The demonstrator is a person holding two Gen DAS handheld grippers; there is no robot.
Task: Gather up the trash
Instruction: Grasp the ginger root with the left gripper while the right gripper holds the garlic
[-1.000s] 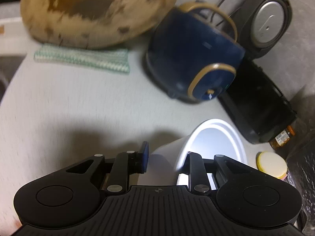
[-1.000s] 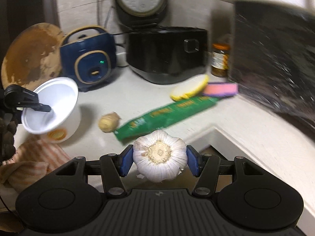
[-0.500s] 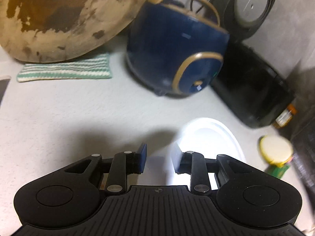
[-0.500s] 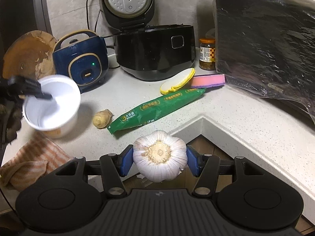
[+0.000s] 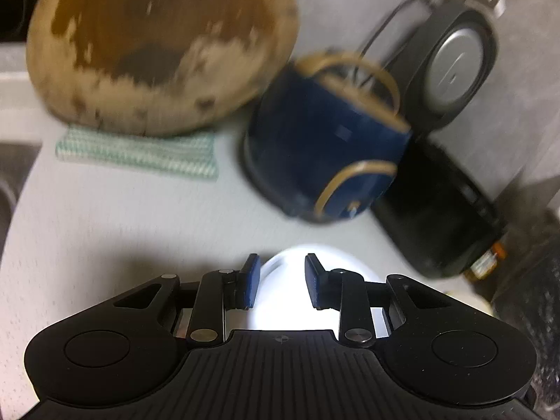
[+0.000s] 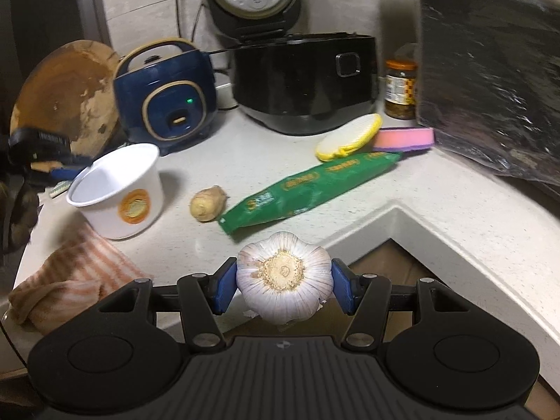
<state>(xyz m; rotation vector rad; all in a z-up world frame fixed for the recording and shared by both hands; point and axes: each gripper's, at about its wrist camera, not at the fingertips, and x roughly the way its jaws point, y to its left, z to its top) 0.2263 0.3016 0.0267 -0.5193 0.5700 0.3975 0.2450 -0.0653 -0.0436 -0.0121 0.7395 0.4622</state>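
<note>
Opening over the white cup [image 6: 117, 192] standing at the counter's left, the left gripper [image 5: 281, 281] needed a clean lift clear of its rim, while the right gripper [image 6: 283, 288] stayed clamped on the garlic bulb [image 6: 283, 276], nearer, off the counter's edge.

1. Left wrist view sits right behind the left claw [image 5: 281, 280], angled down at the surface [image 5: 105, 231], with the white cup [image 5: 315, 262] close beneath its blue pads.
2. Right wrist view rides behind the right claw [image 6: 283, 280], facing the corner of the surface [image 6: 437, 189] from farther back.
3. Both views catch the blue cooker [image 5: 322, 161] [image 6: 168, 105], the round wooden board [image 5: 157, 45] [image 6: 66, 98] and the cup [image 6: 119, 192]; the left claw [image 6: 66, 171] shows at the right view's left edge.
</note>
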